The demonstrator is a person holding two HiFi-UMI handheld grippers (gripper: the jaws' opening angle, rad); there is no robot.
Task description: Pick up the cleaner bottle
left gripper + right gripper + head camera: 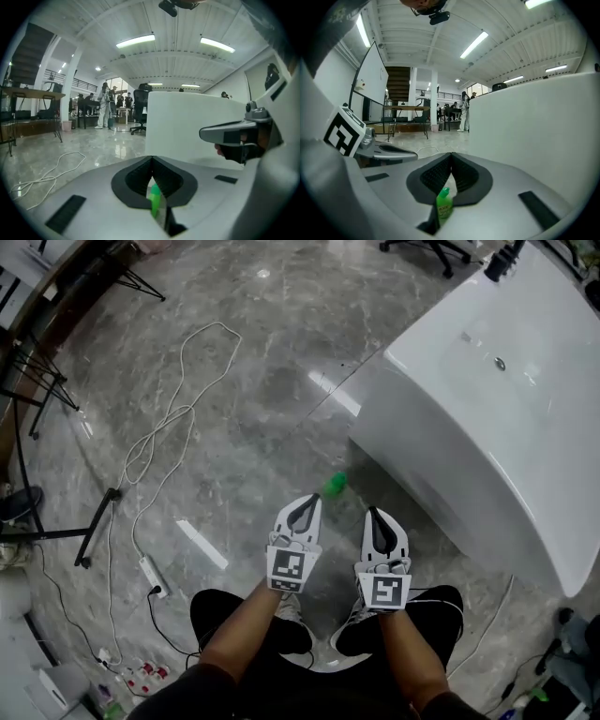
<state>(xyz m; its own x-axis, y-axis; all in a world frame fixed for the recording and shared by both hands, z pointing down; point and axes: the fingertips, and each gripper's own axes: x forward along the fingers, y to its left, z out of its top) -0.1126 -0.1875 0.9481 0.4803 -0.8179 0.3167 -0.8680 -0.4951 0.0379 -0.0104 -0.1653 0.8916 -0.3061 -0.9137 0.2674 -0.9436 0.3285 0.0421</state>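
Note:
A small green cleaner bottle [335, 486] stands on the grey marble floor, close to the foot of a white bathtub [487, 399]. My left gripper [305, 502] and right gripper [375, 515] are held side by side low over the floor. Both point at the bottle from a short way off and touch nothing. In the left gripper view the bottle [154, 199] shows through the slit under the left gripper [152, 160], whose jaws meet at the tips. In the right gripper view the bottle [444, 202] stands just beyond the right gripper [451, 154], also shut and empty.
The bathtub's wall rises right beside the bottle on the right. A white cable [178, 418] loops over the floor at the left and ends at a power strip [150, 576]. Black stand legs [56, 535] lie further left. People [103, 105] stand far across the room.

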